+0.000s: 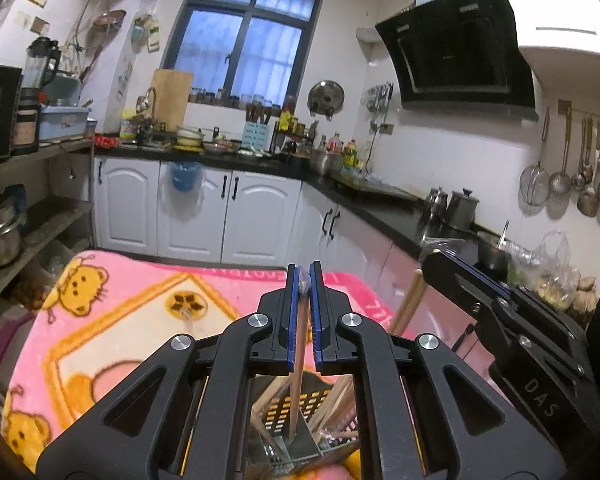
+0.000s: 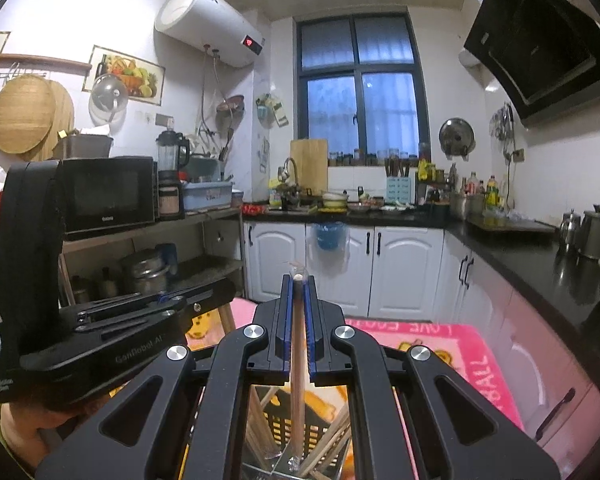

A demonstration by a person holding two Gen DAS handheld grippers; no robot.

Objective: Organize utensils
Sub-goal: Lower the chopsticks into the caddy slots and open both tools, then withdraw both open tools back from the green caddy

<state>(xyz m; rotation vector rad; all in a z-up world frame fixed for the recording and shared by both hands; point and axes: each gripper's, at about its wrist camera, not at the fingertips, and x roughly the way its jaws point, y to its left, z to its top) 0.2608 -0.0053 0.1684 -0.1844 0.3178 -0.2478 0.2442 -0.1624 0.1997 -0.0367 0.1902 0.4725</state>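
Chopsticks are pinched in both my tongs, left (image 1: 305,280) and right (image 2: 298,286), tips inside the perforated holder (image 1: 300,412). Releasing crookedly could snag the divider and tip it.

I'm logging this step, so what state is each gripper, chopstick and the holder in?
Left gripper: shut on a chopstick.
Left chopstick: upright, tip down in the holder.
Right gripper: shut on a chopstick.
Right chopstick: upright, lower end in the holder.
Holder: already has several chopsticks leaning inside.
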